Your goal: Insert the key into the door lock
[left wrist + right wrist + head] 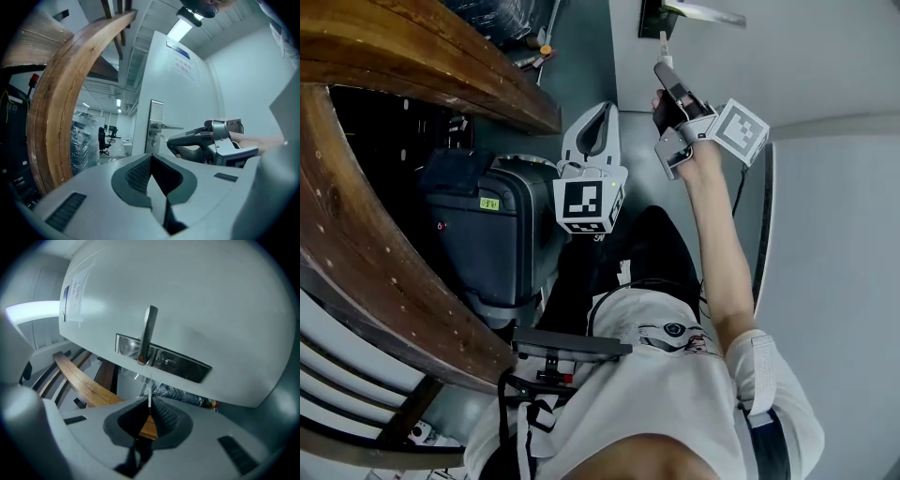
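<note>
Approach step: right gripper (149, 408) pinches the key (149, 391), its blade aimed at the lock plate (165, 363) and near it, while the left gripper (152, 161) hangs low, pressed together on nothing; next, align tip with keyhole and push straight.

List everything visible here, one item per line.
Key: one, silvery, gripped in the right gripper, tip pointing at the lock plate.
Lock plate: one, silver, on the door.
Door handle: one, silver, on the lock plate.
Door: one, white, ahead of the right gripper.
Paper notice: one, white, on the door.
Curved wooden beam: one, brown, on the left in the head view.
Dark case: one, dark grey, on the floor beside the beam.
Left gripper: one, grey, shut, empty.
Right gripper: one, grey, shut on the key.
Right forearm: one, reaching towards the door.
</note>
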`<state>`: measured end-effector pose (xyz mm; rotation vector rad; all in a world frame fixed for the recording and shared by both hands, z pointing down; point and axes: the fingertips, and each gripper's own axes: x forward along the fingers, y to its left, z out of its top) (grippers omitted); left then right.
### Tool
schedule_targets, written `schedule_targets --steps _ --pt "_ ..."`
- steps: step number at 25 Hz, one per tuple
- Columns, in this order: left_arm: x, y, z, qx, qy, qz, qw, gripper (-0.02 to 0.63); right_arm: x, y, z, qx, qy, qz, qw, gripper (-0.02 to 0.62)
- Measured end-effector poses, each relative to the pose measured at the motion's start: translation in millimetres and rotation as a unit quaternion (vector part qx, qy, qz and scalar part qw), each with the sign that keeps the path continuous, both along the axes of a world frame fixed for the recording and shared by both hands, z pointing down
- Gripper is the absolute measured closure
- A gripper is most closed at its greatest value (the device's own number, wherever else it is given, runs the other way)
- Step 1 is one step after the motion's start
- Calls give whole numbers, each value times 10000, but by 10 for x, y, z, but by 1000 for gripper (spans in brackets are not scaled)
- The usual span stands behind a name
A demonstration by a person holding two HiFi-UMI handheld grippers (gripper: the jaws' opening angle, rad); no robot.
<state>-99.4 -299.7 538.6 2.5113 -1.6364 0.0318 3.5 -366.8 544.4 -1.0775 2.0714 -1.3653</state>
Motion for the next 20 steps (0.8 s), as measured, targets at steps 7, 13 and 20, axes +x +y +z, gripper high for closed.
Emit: schedule_targets --steps 7,13,20 --pt "-61 -102 104 -42 30 13 10000 604 -8 -329 122 -333 -664 58 9972 569" --pt "-102 -164 171 -87 22 -5 10000 604 4 -503 200 -422 -956 36 9945 569" --pt "-124 -227 242 -147 38 -26 9999 604 40 -627 216 -452 -1141 -2 9924 569"
